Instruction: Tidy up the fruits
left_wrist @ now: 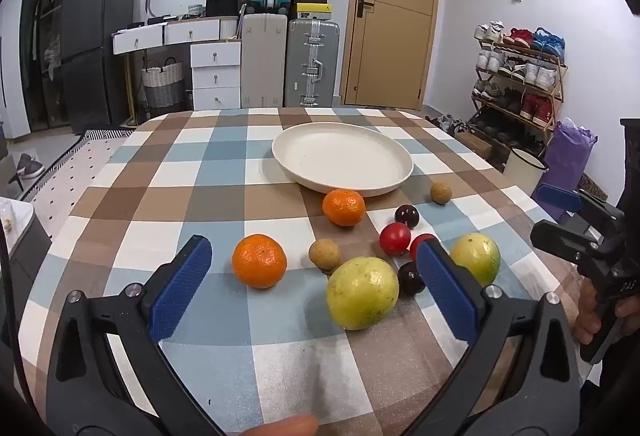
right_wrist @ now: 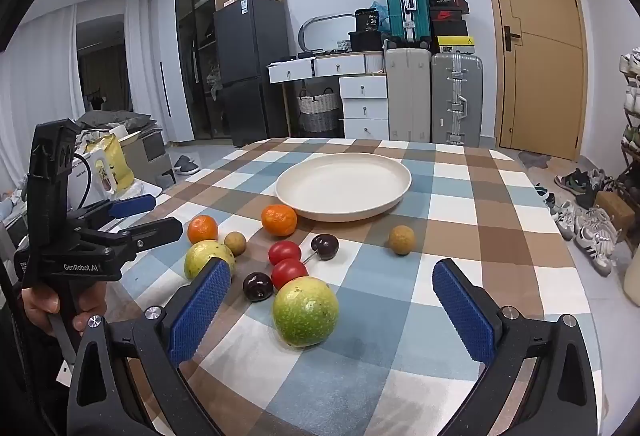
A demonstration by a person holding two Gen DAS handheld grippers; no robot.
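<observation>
Checked cloth in brown, blue and white covered the tabletop (left_wrist: 168, 171), with suitcases, a dark fridge and a closed wooden door behind it. Toward the far side sat an empty cream plate (left_wrist: 288, 159), which I judged to be where the fruit belonged, since nothing else on the cloth could collect it.

All the fruit lay loose on the cloth, on the near side of the plate. One mandarin (left_wrist: 343, 207) sat just beside the rim and a second mandarin (left_wrist: 259, 261) nearer to me on the left. Two yellow-green guavas, the near guava (left_wrist: 362, 292) and the right-hand guava (left_wrist: 478, 258), lay well forward, where their bulk would block a reach to the smaller pieces behind. Between them clustered two red tomatoes (right_wrist: 285, 252), two dark cherries (right_wrist: 325, 246) and a small brown longan (left_wrist: 325, 255); another longan (left_wrist: 441, 192) lay apart to the right.

My left gripper (left_wrist: 316, 288) was spread to its widest and held nothing, angled down toward the cloth with the near guava showing between its blue pads (left_wrist: 182, 288). That wide setting suited the big fruit. My right gripper (right_wrist: 332, 310) was likewise fully spread and empty, tilted down with the other guava lying ahead of it, between its pads and not touched by either.

No fruit had reached the plate, so the sorting looked barely begun. I judged the guavas the sensible first picks; being round, each could roll if nudged off-centre.
</observation>
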